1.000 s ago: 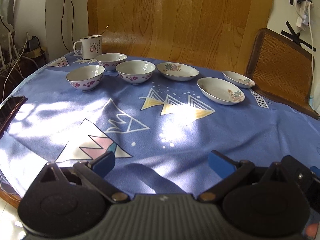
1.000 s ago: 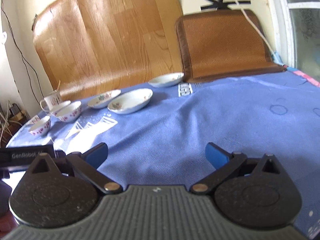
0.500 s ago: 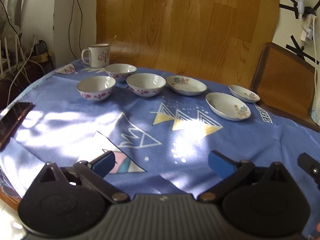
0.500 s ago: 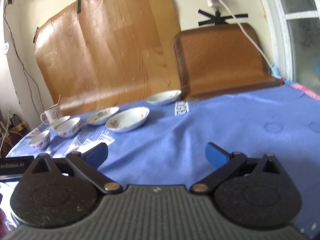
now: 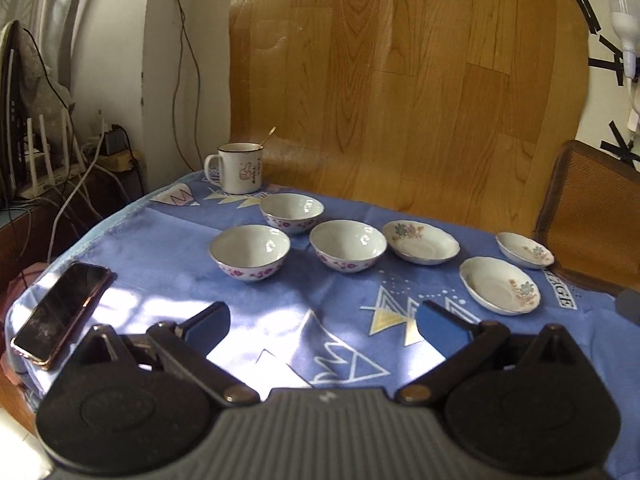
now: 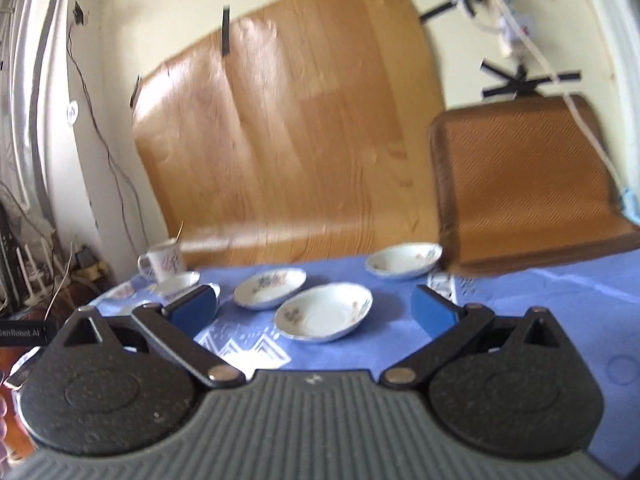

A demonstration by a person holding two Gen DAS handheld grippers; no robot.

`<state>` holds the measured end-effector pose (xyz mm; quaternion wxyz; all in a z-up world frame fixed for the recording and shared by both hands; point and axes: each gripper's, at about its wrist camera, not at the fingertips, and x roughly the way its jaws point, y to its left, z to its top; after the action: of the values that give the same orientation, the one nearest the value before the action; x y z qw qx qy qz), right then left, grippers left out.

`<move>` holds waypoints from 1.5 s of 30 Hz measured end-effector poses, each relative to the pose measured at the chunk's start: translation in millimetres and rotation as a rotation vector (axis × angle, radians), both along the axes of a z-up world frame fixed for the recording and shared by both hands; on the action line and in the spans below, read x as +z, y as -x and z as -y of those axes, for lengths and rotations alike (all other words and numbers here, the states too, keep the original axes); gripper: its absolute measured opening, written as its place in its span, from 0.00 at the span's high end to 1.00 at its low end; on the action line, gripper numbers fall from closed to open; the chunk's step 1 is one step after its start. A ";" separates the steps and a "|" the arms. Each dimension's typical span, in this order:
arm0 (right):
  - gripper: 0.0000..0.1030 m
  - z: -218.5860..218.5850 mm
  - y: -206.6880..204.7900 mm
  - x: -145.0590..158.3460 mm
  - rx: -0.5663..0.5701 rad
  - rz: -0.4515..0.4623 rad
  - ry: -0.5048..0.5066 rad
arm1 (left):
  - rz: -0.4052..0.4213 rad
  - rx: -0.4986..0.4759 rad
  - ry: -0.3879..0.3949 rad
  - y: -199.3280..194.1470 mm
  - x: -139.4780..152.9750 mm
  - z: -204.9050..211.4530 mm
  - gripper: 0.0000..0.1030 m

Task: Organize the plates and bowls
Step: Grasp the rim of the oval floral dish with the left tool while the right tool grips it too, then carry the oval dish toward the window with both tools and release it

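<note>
Three white bowls with pink flowers stand on the blue cloth: a left one [image 5: 249, 252], a middle one [image 5: 347, 245] and a back one [image 5: 291, 208]. Three flowered plates lie to their right: one [image 5: 420, 242], a nearer one [image 5: 499, 285] and a far one [image 5: 525, 249]. In the right wrist view the plates show as a near one [image 6: 324, 312], a left one [image 6: 270, 288] and a far one [image 6: 404, 260]. My left gripper [image 5: 322, 326] is open and empty, short of the bowls. My right gripper [image 6: 314, 308] is open and empty, with the near plate between its fingers in view.
A white mug [image 5: 239, 168] with a spoon stands behind the bowls. A phone [image 5: 64, 312] lies at the table's left edge. A brown chair back [image 6: 528, 184] stands at the far right. A wooden board [image 5: 400, 80] leans on the wall. Cables hang at the left.
Both grippers have moved forward and tilted up, so the bowls and plates appear closer. Both stay open and empty. The right wrist view is blurred by motion.
</note>
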<state>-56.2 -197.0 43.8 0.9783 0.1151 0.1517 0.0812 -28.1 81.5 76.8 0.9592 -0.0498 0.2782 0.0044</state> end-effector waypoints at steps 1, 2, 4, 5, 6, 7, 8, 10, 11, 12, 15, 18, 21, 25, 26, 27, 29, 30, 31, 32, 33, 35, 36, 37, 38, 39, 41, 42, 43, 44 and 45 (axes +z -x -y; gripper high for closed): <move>0.01 0.8 -2.1 -1.0 0.005 -0.007 0.004 | -0.008 -0.024 0.015 -4.9 1.4 2.0 0.00; 0.04 2.4 -5.9 -2.2 0.009 -0.016 0.022 | -0.019 -0.047 0.028 -10.7 2.2 5.2 0.00; 0.43 8.0 -18.1 -4.1 0.009 -0.081 0.050 | -0.043 -0.086 0.056 -26.1 3.7 13.1 0.00; 0.53 14.5 -23.6 -6.5 0.014 -0.125 0.022 | -0.047 -0.106 0.069 -33.8 4.8 18.4 0.00; 0.66 22.7 -31.4 -8.8 0.020 -0.163 -0.017 | -0.047 -0.126 0.077 -41.5 5.5 23.8 0.01; 0.77 29.8 -37.4 -10.7 0.020 -0.191 -0.046 | -0.048 -0.143 0.078 -50.0 5.5 31.1 0.03; 0.81 35.0 -41.0 -11.6 0.010 -0.203 -0.059 | -0.047 -0.157 0.072 -58.2 5.1 39.3 0.05; 0.84 40.1 -45.9 -11.7 -0.015 -0.198 -0.056 | -0.057 -0.182 0.060 -76.0 1.3 57.6 0.10; 0.85 41.0 -49.0 -11.5 -0.016 -0.194 -0.056 | -0.070 -0.190 0.058 -85.7 -1.8 66.1 0.12; 0.86 42.1 -53.9 -10.9 -0.014 -0.192 -0.056 | -0.087 -0.196 0.056 -95.9 -5.9 74.8 0.15; 0.86 41.6 -72.4 -13.5 0.000 -0.202 -0.041 | -0.138 -0.202 0.033 -122.7 -20.9 96.5 0.20; 0.83 39.6 -95.5 -17.6 0.026 -0.230 -0.012 | -0.192 -0.213 0.027 -144.7 -35.8 109.2 0.26; 0.82 41.3 -117.4 -26.2 0.037 -0.272 -0.029 | -0.252 -0.200 0.052 -166.8 -50.4 110.1 0.33; 0.82 42.7 -143.2 -38.8 0.047 -0.333 -0.071 | -0.337 -0.207 0.170 -188.4 -67.8 101.5 0.38; 0.82 42.4 -149.7 -42.5 0.053 -0.351 -0.084 | -0.350 -0.209 0.175 -192.1 -71.5 101.7 0.38; 0.81 42.0 -154.7 -45.8 0.060 -0.365 -0.099 | -0.339 -0.208 0.171 -193.1 -73.6 102.2 0.38; 0.81 39.5 -163.0 -52.1 0.083 -0.395 -0.124 | -0.319 -0.203 0.136 -193.1 -74.0 108.0 0.50; 0.84 38.3 -165.7 -55.5 0.099 -0.412 -0.139 | -0.323 -0.221 0.134 -193.0 -74.6 111.3 0.65; 0.87 37.4 -166.0 -57.6 0.114 -0.419 -0.161 | -0.330 -0.239 0.146 -192.2 -74.1 113.8 0.73; 0.87 37.2 -163.5 -56.8 0.111 -0.417 -0.171 | -0.333 -0.257 0.150 -189.5 -72.6 117.2 0.80; 0.87 36.6 -160.2 -54.4 0.110 -0.414 -0.167 | -0.333 -0.266 0.140 -186.3 -70.9 121.8 0.85; 0.88 38.3 -151.0 -48.0 0.101 -0.390 -0.152 | -0.312 -0.267 0.099 -175.8 -65.9 132.0 0.85; 0.88 40.4 -144.0 -44.2 0.092 -0.375 -0.143 | -0.299 -0.275 0.096 -170.3 -62.5 135.0 0.85; 0.88 43.4 -135.8 -40.5 0.083 -0.361 -0.141 | -0.290 -0.283 0.099 -164.9 -58.5 138.2 0.85; 0.88 48.2 -127.8 -37.1 0.071 -0.349 -0.143 | -0.282 -0.293 0.105 -158.0 -53.4 143.3 0.85; 0.88 53.7 -117.7 -34.1 0.055 -0.338 -0.149 | -0.275 -0.310 0.106 -151.5 -49.5 149.4 0.85; 0.88 70.3 -93.7 -29.0 0.008 -0.311 -0.161 | -0.264 -0.355 0.101 -138.1 -43.1 166.7 0.85; 0.88 79.1 -80.4 -26.8 -0.021 -0.298 -0.163 | -0.258 -0.382 0.096 -131.0 -40.5 176.8 0.85; 0.88 88.2 -67.1 -25.4 -0.052 -0.286 -0.164 | -0.252 -0.413 0.091 -123.6 -38.5 188.4 0.85; 0.88 99.0 -52.9 -24.9 -0.092 -0.277 -0.164 | -0.246 -0.454 0.083 -115.0 -37.6 204.2 0.85; 0.88 109.9 -39.1 -24.6 -0.129 -0.272 -0.167 | -0.244 -0.487 0.075 -108.1 -37.4 218.7 0.85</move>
<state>-17.2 -306.8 19.3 0.9391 0.2154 0.2675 0.0145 80.0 -137.3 39.4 0.8890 -0.0162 0.3952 -0.2305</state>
